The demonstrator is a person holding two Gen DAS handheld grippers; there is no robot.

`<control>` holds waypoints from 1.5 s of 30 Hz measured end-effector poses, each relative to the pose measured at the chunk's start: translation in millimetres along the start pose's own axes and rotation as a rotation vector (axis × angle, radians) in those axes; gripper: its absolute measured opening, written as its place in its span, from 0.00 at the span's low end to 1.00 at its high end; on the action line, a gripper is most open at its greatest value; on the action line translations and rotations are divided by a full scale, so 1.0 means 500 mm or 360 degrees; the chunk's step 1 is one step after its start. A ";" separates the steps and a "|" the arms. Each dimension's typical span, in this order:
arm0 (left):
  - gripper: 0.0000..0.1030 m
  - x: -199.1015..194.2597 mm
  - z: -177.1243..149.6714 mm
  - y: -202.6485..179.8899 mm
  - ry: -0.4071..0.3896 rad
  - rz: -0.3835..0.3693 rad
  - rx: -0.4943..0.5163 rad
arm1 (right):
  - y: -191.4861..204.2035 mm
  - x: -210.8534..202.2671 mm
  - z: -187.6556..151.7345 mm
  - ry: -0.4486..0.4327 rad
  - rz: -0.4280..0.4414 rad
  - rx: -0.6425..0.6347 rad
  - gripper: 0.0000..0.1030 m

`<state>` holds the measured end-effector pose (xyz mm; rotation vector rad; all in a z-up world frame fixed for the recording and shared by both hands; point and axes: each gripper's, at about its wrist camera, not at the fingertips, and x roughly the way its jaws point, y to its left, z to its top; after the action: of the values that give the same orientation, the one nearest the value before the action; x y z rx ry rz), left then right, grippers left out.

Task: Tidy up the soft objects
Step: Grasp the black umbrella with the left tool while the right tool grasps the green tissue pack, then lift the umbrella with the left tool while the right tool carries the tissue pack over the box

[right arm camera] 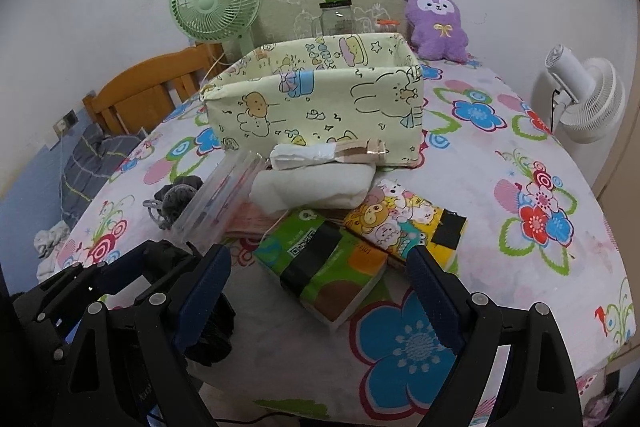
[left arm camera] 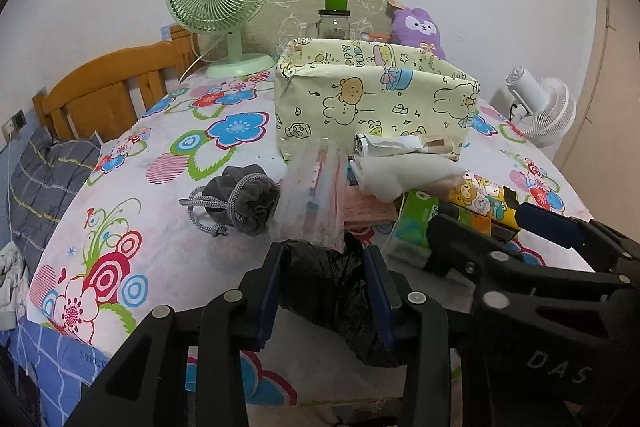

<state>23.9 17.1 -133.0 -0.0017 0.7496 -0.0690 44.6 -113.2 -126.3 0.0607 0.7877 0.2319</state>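
My left gripper (left arm camera: 326, 291) is shut on a crumpled black plastic bag (left arm camera: 332, 291) low over the flowered tabletop; the same bag (right arm camera: 208, 339) shows beside the left gripper at the lower left of the right wrist view. My right gripper (right arm camera: 320, 295) stands open over a green tissue pack (right arm camera: 324, 267). A yellow cartoon tissue pack (right arm camera: 400, 223) lies just behind it. A folded white cloth (right arm camera: 316, 187) and a foil-wrapped roll (right arm camera: 324, 153) sit in front of the cartoon-print fabric box (right arm camera: 320, 103). A grey drawstring pouch (left arm camera: 240, 199) lies left of a clear plastic pouch (left arm camera: 316, 187).
A green fan (left arm camera: 218, 3), a glass jar with a green lid (left arm camera: 334, 19) and a purple plush (right arm camera: 438, 23) stand behind the box. A white fan (right arm camera: 588, 99) is past the right table edge. A wooden bed frame (left arm camera: 108, 87) is on the left.
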 end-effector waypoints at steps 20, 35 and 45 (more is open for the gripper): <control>0.55 0.026 -0.004 0.013 0.0035 -0.0069 -0.0044 | 0.004 0.042 -0.007 0.0114 -0.0050 0.0151 0.88; 0.49 0.054 -0.007 0.001 0.0064 -0.0062 -0.0043 | 0.007 0.100 -0.002 0.0200 -0.0120 0.0169 0.87; 0.44 0.049 -0.002 -0.003 0.0051 -0.0060 -0.0033 | 0.004 0.094 0.001 0.0165 -0.0112 0.0189 0.81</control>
<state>41.2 14.1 -150.6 -0.0346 0.7827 -0.0971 76.6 -100.4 -158.5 0.1334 0.9048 0.1219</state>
